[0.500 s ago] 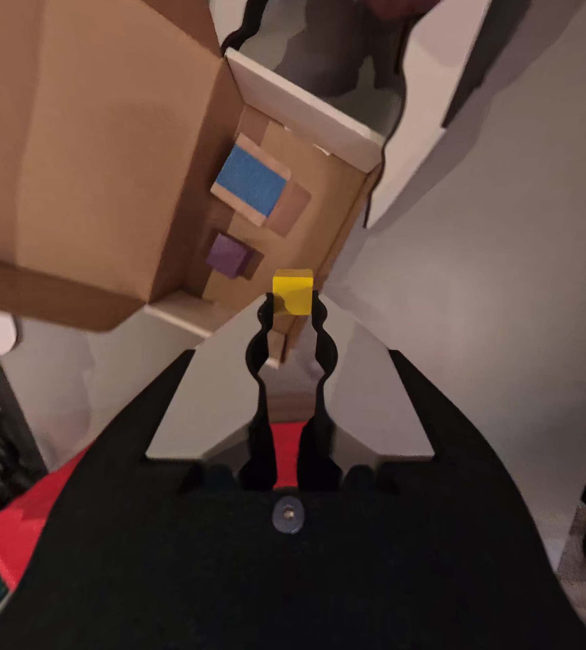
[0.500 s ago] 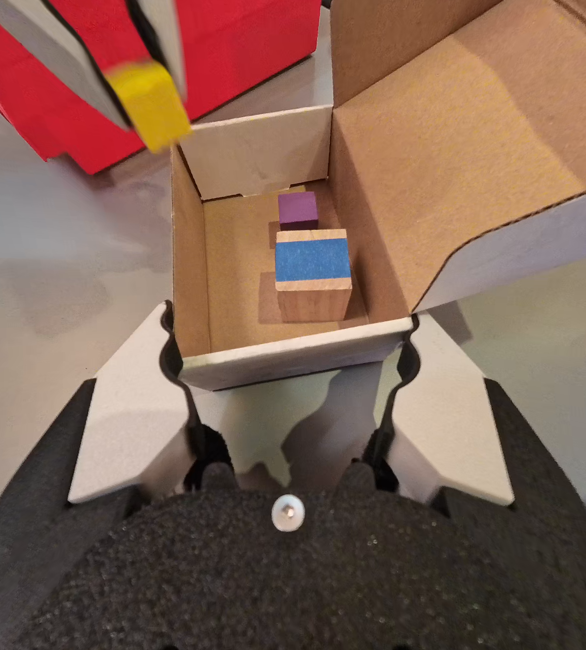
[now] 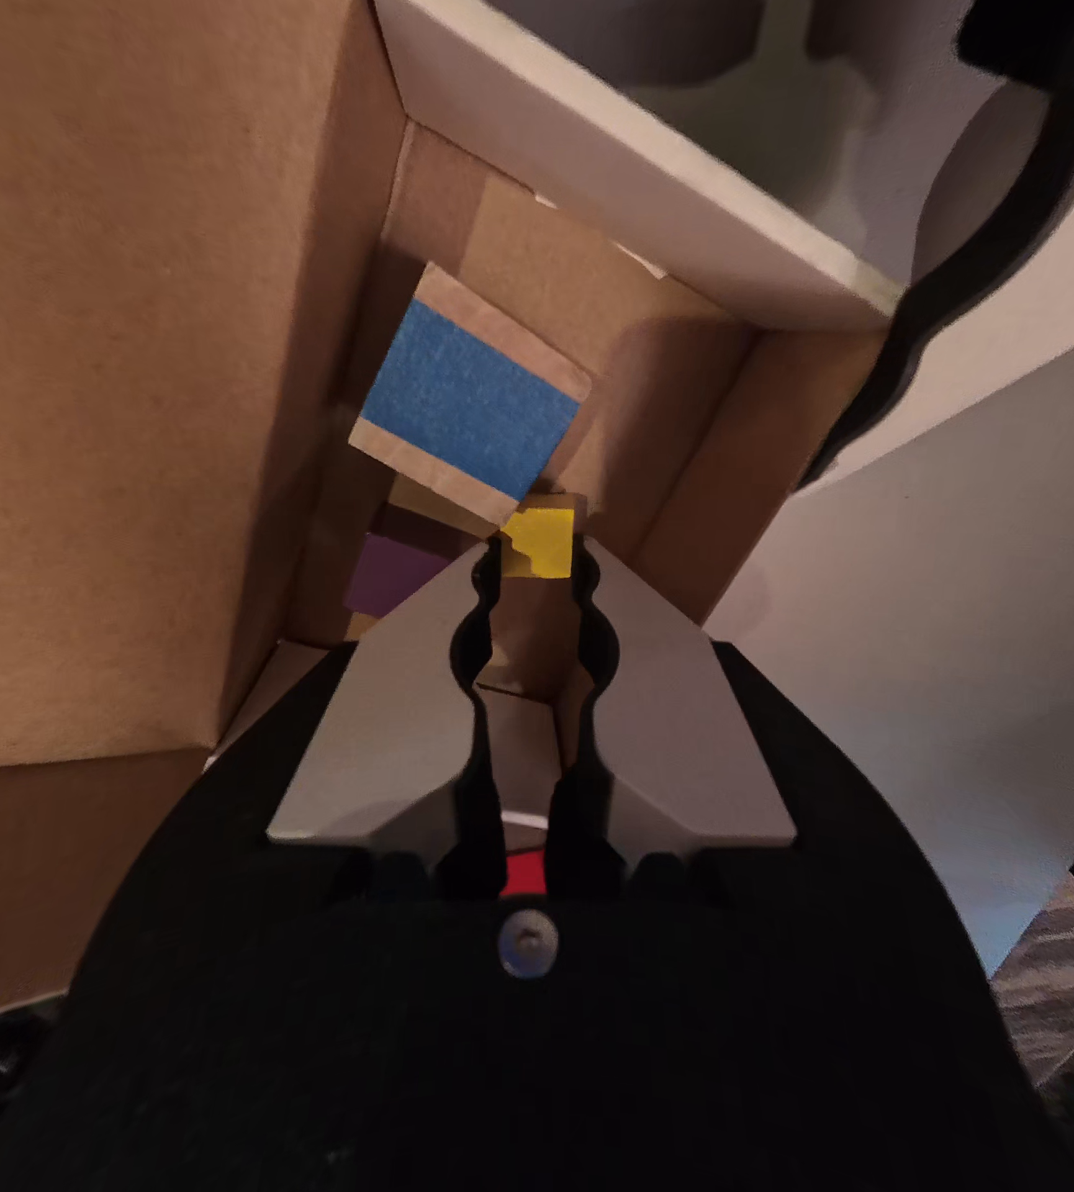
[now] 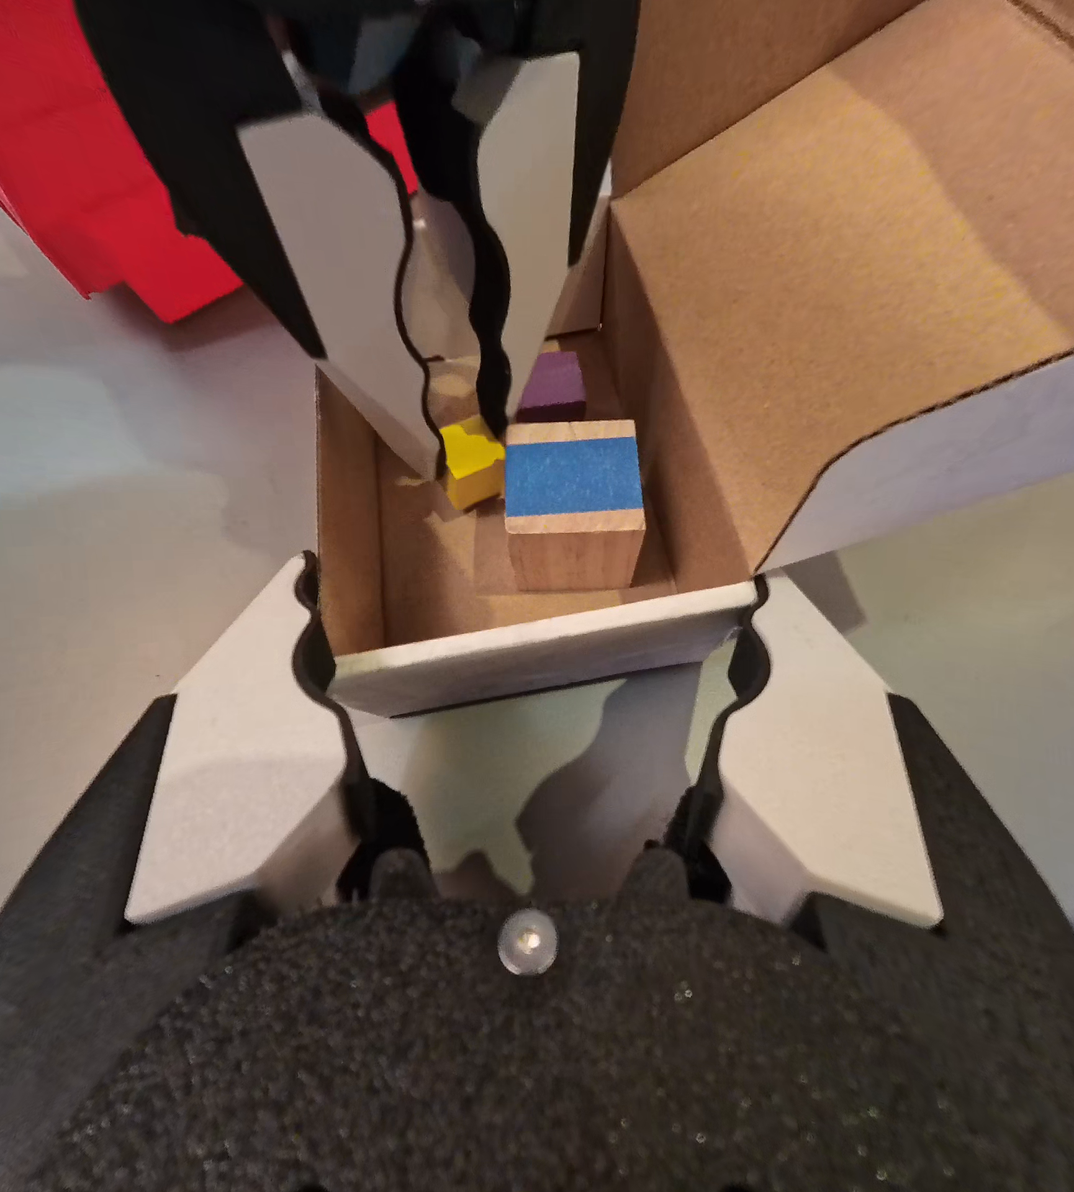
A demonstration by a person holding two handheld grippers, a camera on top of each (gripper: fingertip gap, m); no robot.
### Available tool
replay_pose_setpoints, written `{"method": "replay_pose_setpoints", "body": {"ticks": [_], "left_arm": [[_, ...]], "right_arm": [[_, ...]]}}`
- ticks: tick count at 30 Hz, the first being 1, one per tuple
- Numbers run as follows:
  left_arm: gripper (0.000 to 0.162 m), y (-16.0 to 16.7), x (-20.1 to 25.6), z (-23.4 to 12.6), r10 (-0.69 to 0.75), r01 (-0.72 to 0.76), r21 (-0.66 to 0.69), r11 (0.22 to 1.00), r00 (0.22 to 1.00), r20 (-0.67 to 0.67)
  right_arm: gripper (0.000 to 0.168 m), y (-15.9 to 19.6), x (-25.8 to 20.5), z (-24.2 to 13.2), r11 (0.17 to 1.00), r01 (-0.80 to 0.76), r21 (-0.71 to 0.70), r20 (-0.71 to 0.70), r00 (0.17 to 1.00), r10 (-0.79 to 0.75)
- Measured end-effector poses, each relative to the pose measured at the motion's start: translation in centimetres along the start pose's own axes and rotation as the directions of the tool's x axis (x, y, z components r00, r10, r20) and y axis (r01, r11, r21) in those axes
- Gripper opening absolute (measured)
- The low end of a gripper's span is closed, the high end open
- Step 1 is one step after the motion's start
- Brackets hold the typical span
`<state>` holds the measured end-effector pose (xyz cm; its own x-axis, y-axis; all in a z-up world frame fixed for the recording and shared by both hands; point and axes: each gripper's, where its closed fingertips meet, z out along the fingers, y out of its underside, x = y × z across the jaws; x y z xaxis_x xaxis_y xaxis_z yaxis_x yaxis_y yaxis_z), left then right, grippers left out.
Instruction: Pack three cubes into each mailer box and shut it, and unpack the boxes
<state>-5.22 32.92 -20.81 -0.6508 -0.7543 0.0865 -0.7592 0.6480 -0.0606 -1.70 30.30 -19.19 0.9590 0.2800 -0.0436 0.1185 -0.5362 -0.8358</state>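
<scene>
Cardboard box (image 4: 521, 658) held blue cube (image 4: 573, 474), purple cube (image 4: 550, 384); left gripper (image 4: 467, 445) pinched yellow cube (image 4: 470, 461) inside; right gripper (image 4: 531, 619) fingers wide around its wall.

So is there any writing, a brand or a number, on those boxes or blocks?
None that I can see. The open cardboard box, the red box, the yellow block, the blue-topped block and the purple block are all plain. Both tongs are bare too.
</scene>
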Motion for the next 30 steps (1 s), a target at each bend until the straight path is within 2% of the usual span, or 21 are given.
{"method": "replay_pose_setpoints", "body": {"ticks": [5, 10, 13, 15, 19, 22, 24, 29, 30], "left_arm": [[0.02, 0.2, -0.2, 0.6, -0.006, 0.006, -0.008, 1.0, 1.0, 0.025], [0.034, 0.5, -0.2, -0.1, -0.037, 0.037, 0.01, 0.999, 0.998, 0.048], [0.039, 0.4, 0.6, -2.3, -0.074, 0.072, 0.09, 0.993, 0.997, 0.02], [0.039, 0.2, 0.8, -4.7, -0.118, 0.114, 0.201, 0.973, 0.993, 0.008], [0.055, 0.5, 0.0, -9.7, -0.311, 0.288, 0.45, 0.845, 0.95, -0.026], [0.056, 1.2, 0.9, -12.4, -0.425, 0.403, 0.567, 0.718, 0.9, -0.102], [0.06, 2.0, 1.7, -13.7, -0.48, 0.421, 0.635, 0.648, 0.873, -0.089], [0.067, 4.0, 2.9, -13.2, -0.658, 0.462, 0.723, 0.514, 0.753, -0.013], [0.074, 4.3, 2.8, -12.7, -0.693, 0.476, 0.731, 0.489, 0.721, -0.005]], "right_arm": [[0.126, 0.0, 0.0, 0.0, 1.0, 0.0, -0.002, -0.001, 1.0, 0.0], [0.126, 0.0, 0.0, 0.0, 1.0, 0.001, -0.004, 0.001, 1.0, -0.001], [0.126, 0.0, 0.0, 0.0, 1.0, -0.008, 0.001, 0.005, 1.0, 0.008], [0.126, 0.0, 0.0, 0.0, 1.0, -0.004, -0.002, 0.011, 1.0, 0.004], [0.126, 0.3, -0.5, -0.4, 0.999, 0.043, -0.021, 0.08, 0.996, -0.041], [0.126, 0.9, -1.3, -1.1, 0.995, 0.091, -0.034, 0.177, 0.981, -0.083], [0.126, 1.3, -1.8, -1.7, 0.993, 0.113, -0.036, 0.243, 0.965, -0.101], [0.128, 1.9, -2.6, -3.1, 0.992, 0.12, -0.051, 0.331, 0.939, -0.096], [0.13, 2.0, -2.6, -3.2, 0.993, 0.101, -0.06, 0.321, 0.944, -0.077]]}}
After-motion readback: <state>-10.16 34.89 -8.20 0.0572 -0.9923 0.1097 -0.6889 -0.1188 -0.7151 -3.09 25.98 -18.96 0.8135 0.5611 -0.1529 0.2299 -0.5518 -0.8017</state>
